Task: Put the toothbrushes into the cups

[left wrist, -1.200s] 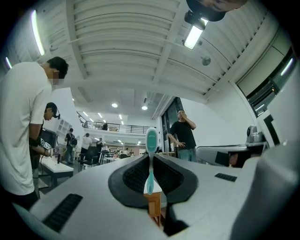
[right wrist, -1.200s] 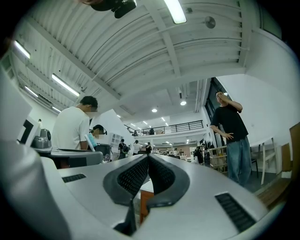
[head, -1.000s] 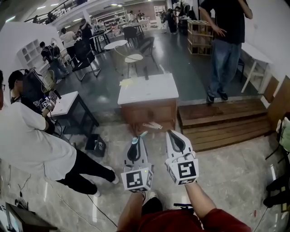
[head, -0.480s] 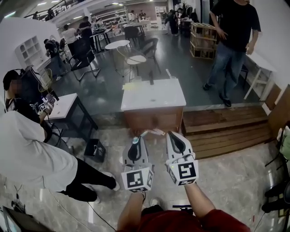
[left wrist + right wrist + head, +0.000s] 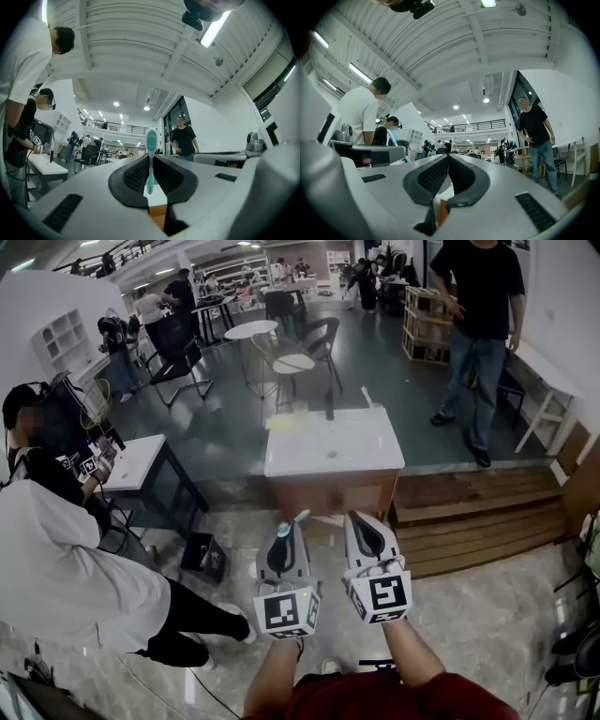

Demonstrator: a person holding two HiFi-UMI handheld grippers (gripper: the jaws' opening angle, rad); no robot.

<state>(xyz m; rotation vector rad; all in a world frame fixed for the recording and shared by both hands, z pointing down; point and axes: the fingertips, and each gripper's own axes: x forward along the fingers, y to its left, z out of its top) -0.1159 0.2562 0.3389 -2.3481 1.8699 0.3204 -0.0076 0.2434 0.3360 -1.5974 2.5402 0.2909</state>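
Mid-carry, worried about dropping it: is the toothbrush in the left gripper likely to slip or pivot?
Probably light and stiff: the thin teal toothbrush stands upright, unbent. It may pivot, since the left gripper pinches just its slim shaft.

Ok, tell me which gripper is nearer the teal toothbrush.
Left. The left gripper is shut on the toothbrush, whose head sticks out past its jaws. The right gripper is alongside, on the toothbrush's right, jaws together with nothing between them, not touching it.
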